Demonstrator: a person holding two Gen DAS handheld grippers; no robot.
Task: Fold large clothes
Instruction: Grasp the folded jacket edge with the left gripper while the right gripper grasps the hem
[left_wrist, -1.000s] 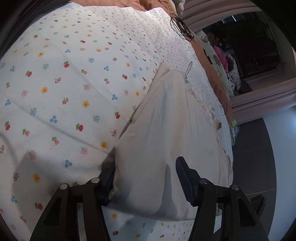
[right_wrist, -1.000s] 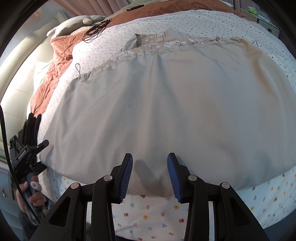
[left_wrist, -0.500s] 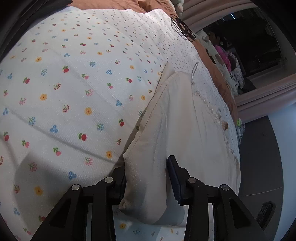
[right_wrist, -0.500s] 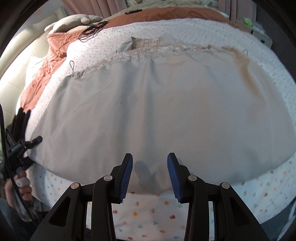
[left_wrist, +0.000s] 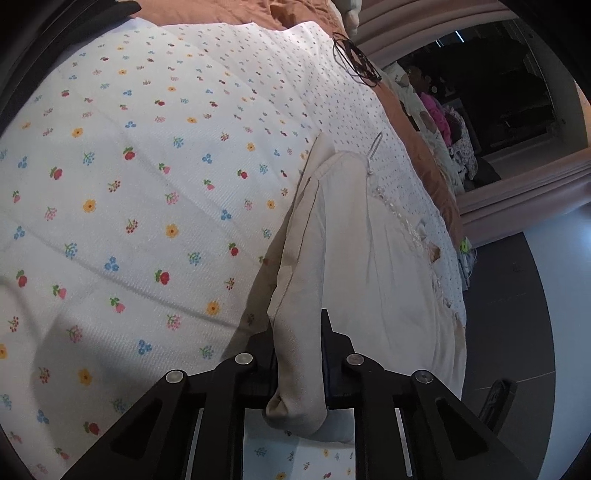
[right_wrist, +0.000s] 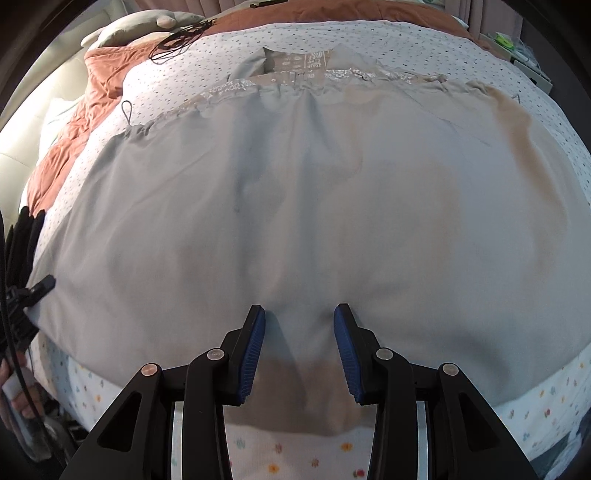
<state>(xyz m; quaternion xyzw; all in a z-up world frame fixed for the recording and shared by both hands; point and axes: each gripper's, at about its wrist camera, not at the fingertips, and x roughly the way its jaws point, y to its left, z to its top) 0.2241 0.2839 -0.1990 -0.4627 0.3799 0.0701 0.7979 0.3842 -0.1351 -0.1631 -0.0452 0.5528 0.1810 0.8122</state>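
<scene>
A large beige garment (right_wrist: 314, 203) with a lace-trimmed waist lies spread flat on the bed. In the left wrist view its side edge (left_wrist: 306, 229) is gathered into a raised ridge. My left gripper (left_wrist: 299, 325) is closing, and its jaws pinch the near corner of that edge. My right gripper (right_wrist: 299, 314) hovers open over the garment's near hem, with flat cloth below the blue pads (right_wrist: 255, 347) and none gripped. The left gripper (right_wrist: 29, 291) and the hand holding it also show at the far left of the right wrist view.
A white floral bedcover (left_wrist: 129, 221) covers the bed under the garment. An orange-brown blanket (right_wrist: 74, 140), a pillow (right_wrist: 140, 26) and a tangled black cord (right_wrist: 177, 37) lie toward the head. Dark floor (left_wrist: 517, 314) lies past the bed's edge.
The left jaws have narrowed onto the garment's corner, bunching the edge into a ridge. The right gripper has moved in over the hem, still equally wide.
</scene>
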